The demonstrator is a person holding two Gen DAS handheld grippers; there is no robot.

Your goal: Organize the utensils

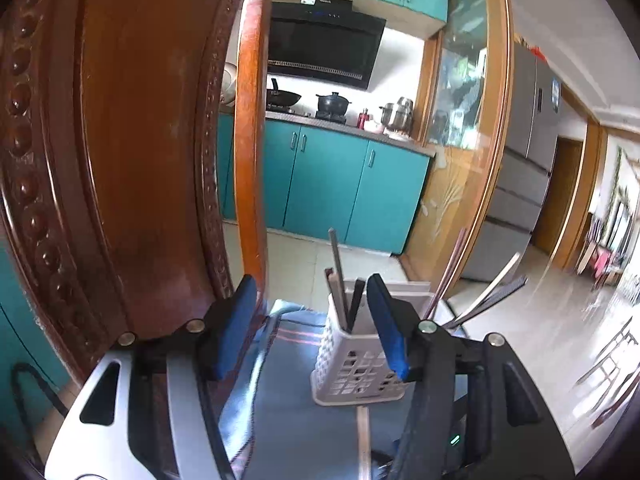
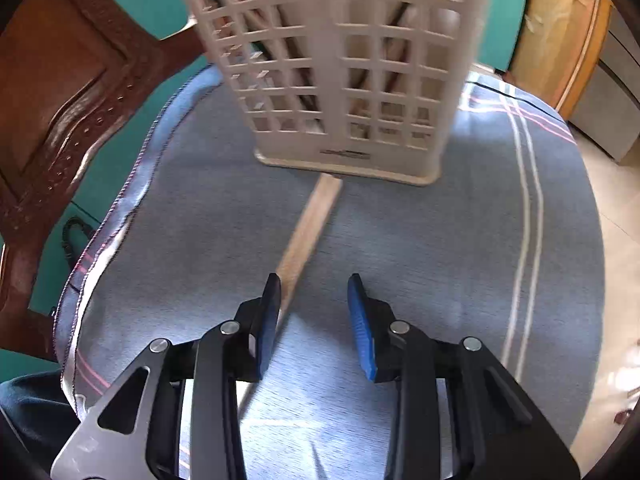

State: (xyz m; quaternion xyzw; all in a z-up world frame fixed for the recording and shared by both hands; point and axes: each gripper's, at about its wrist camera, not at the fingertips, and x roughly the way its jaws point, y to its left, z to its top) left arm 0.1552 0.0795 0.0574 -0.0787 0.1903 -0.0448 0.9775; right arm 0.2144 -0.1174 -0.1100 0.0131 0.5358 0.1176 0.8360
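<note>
A white lattice utensil holder [image 1: 344, 364] stands on a blue cloth [image 1: 288, 420], with several chopsticks [image 1: 340, 280] upright in it and others [image 1: 488, 300] leaning out to the right. My left gripper [image 1: 310, 324] is open just short of the holder, with nothing pressed between its blue pads [image 1: 236, 328]. In the right wrist view the holder [image 2: 340, 80] is at the top. A single wooden chopstick [image 2: 308, 228] lies on the cloth [image 2: 420, 260], running from the holder's base to under my right gripper [image 2: 314, 320]. That gripper is open and low over the cloth, and the chopstick passes along its left pad [image 2: 268, 320].
A carved brown wooden chair back [image 1: 120, 140] rises close on the left, also seen as the chair [image 2: 60, 100]. The cloth covers a round table whose edge [image 2: 580, 280] drops to tiled floor on the right. Teal kitchen cabinets [image 1: 328, 184] and a fridge [image 1: 528, 140] stand beyond.
</note>
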